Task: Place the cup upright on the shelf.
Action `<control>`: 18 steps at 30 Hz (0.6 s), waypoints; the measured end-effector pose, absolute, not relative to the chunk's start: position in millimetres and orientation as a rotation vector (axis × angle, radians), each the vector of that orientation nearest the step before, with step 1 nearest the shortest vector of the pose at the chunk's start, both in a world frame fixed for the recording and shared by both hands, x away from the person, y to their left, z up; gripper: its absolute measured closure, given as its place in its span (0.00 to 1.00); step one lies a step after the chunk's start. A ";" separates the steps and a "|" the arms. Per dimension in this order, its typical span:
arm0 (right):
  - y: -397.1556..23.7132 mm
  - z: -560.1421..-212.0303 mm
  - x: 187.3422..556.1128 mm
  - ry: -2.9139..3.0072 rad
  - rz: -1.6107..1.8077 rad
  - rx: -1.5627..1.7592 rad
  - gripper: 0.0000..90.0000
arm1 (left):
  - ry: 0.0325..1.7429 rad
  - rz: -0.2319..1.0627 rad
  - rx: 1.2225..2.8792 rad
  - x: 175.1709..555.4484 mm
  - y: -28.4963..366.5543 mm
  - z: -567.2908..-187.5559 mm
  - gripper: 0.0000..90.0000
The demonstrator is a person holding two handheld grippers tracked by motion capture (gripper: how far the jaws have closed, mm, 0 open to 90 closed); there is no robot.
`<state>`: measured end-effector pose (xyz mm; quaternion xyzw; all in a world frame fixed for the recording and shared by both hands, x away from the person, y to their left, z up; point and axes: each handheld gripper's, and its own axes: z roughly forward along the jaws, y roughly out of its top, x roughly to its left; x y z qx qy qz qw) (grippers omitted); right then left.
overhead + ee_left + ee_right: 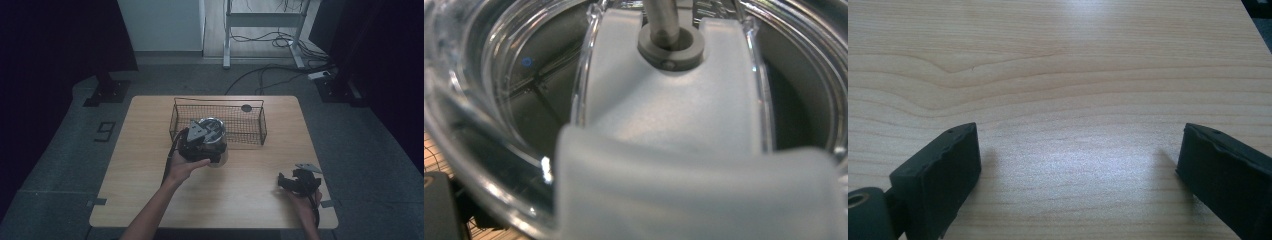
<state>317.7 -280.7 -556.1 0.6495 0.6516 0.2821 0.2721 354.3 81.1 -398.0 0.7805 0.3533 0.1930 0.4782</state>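
The left gripper [200,142] holds a clear lidded tumbler [216,137] at the wire basket [252,125]'s front edge, apparently clamped on its lid. It looks rigid and slippery. The right gripper [1078,165] hovers open over the surface [1073,60].

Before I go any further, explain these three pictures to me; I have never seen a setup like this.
No robot here: a person at a wooden table holds a hand-operated two-jaw tool in each hand. The wide picture comes from a fixed camera above the person, looking down. The other two come from small cameras riding on each tool.

On the table stands a wire basket with a small dark round thing at its far edge. The left gripper is at a clear lidded container by the basket's near side; its own camera sits so close that you see the container's clear lid and pale grey handle, so the grip itself cannot be judged.

The right gripper rests near the table's right corner, jaws wide apart, holding nothing.
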 end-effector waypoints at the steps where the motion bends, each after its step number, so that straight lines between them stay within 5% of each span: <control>1: -280.7 -556.1 317.7 1.754 0.760 1.748 0.04 | 0.864 0.471 1.904 354.8 81.0 -397.2 0.04; 18: -280.8 -556.1 317.6 1.755 0.758 1.747 0.04 | 0.873 0.478 1.894 367.2 81.7 -385.7 0.04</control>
